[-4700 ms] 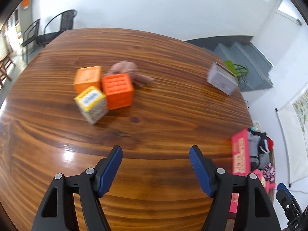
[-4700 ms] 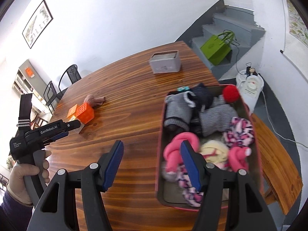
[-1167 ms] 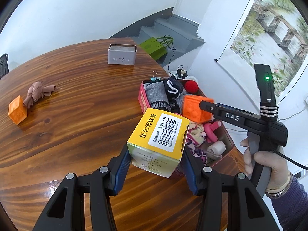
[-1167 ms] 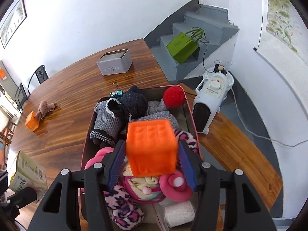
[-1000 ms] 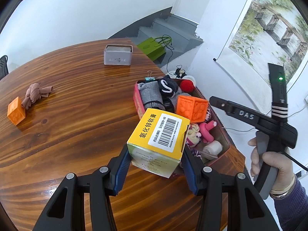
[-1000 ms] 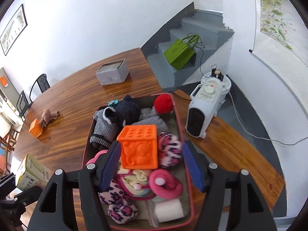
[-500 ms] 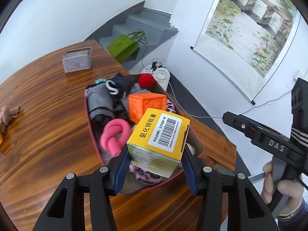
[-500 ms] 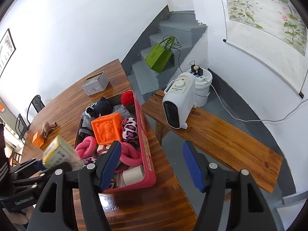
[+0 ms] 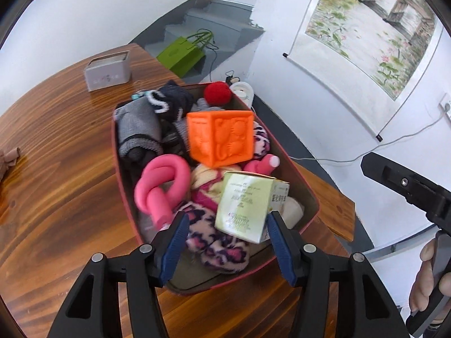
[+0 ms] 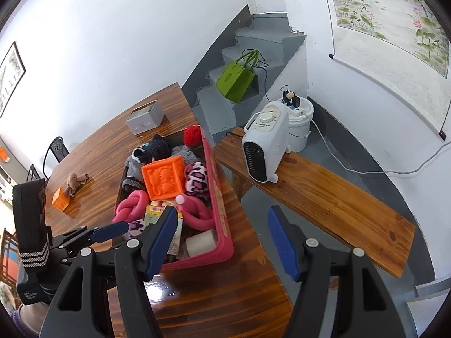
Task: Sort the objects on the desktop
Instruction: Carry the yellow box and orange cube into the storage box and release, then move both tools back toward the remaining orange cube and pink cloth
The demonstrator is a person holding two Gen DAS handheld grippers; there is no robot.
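Observation:
A yellow-green carton (image 9: 248, 205) lies tilted on the soft toys in the red bin (image 9: 293, 169), just beyond my left gripper (image 9: 227, 243). Its jaws are opening; the left pad stands clear of the carton and the right pad is at its lower corner without pressing. An orange embossed cube (image 9: 221, 138) rests deeper in the bin. From the right wrist, the bin (image 10: 221, 197), the cube (image 10: 165, 177) and the carton (image 10: 156, 214) show left of my right gripper (image 10: 222, 236), which is open and empty over the table's edge.
A pink knotted toy (image 9: 160, 186), socks and a red pompom (image 9: 217, 93) fill the bin. On the table are a grey tin (image 10: 145, 121), a small orange cube (image 10: 60, 199) and a brown cloth (image 10: 76, 181). A white heater (image 10: 265, 146) stands on the bench (image 10: 338, 200).
The left jaws have spread and the carton has tipped out of them onto the toys in the bin. The right gripper, which let the orange cube go earlier, has hardly moved.

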